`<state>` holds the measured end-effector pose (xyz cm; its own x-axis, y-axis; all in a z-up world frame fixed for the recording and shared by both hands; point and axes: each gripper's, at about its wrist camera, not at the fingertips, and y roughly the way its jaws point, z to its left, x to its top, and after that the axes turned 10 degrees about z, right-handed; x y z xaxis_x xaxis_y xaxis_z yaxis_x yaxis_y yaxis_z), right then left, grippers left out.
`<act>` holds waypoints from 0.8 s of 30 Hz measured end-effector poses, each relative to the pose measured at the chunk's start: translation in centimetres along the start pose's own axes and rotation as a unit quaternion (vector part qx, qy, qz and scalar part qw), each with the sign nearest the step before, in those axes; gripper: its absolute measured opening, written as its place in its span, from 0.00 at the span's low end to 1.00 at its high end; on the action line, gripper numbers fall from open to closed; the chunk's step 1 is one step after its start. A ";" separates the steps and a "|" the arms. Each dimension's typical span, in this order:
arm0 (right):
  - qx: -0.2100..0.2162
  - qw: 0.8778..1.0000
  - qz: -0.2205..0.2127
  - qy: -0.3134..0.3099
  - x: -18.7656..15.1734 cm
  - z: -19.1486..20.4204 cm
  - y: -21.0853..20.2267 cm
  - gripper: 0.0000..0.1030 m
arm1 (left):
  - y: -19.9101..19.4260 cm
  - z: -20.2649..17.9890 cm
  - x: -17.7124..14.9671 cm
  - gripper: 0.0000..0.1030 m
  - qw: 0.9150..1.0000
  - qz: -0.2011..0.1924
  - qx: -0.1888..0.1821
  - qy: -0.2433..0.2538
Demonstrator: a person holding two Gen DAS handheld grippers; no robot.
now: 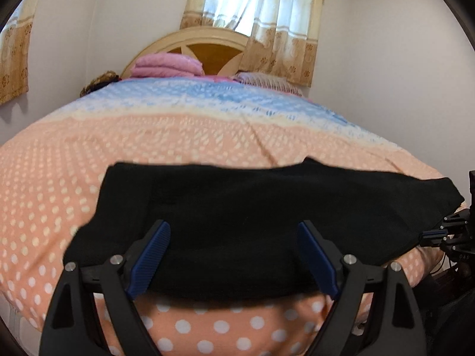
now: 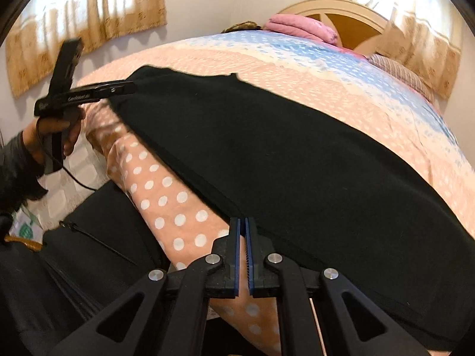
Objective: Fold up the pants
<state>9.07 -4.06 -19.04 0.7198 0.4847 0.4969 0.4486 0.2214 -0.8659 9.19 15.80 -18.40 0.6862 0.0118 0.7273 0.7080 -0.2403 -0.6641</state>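
Lying flat on the polka-dot fleece blanket (image 1: 89, 178), soft black pants (image 1: 237, 207).

The pants (image 1: 237, 222) lie spread flat on the bed (image 1: 178, 136), along its near edge. In the left wrist view the left tongs (image 1: 234, 255) stand over the near hem of the pants, one finger to each side with cloth between them and untouched. The right tongs (image 2: 242, 237) sit at the pants' near edge further right, fingers pressed together on that edge. In the right wrist view, the left hand (image 2: 53, 136) is at the far left, off the bed's side. At the far end of the bed, folded blankets (image 1: 167, 65) lie before the headboard (image 1: 207, 47), a pillow (image 1: 267, 81) to their right. Curtains (image 1: 261, 20) hang behind the headboard.
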 end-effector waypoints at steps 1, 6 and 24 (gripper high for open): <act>-0.001 1.000 -0.006 0.010 -0.4 -0.6 -0.6 0.05 | -0.2 -0.3 0.3 0.88 1.000 -0.003 -0.004 0.002; -0.008 0.995 -0.030 0.091 -3.7 -5.6 -3.8 0.49 | -0.3 -3.8 1.8 0.88 0.999 -0.002 -0.026 0.038; -0.169 0.873 -0.106 0.445 -18.5 -22.0 -16.8 0.48 | 3.4 -25.2 2.2 0.88 0.937 0.072 -0.218 0.263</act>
<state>-0.18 -35.39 -12.40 0.6609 -0.4203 0.6218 0.6437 -0.1084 -0.7575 8.86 -9.42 -14.69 0.5111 -0.5031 0.6969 0.4000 -0.5784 -0.7110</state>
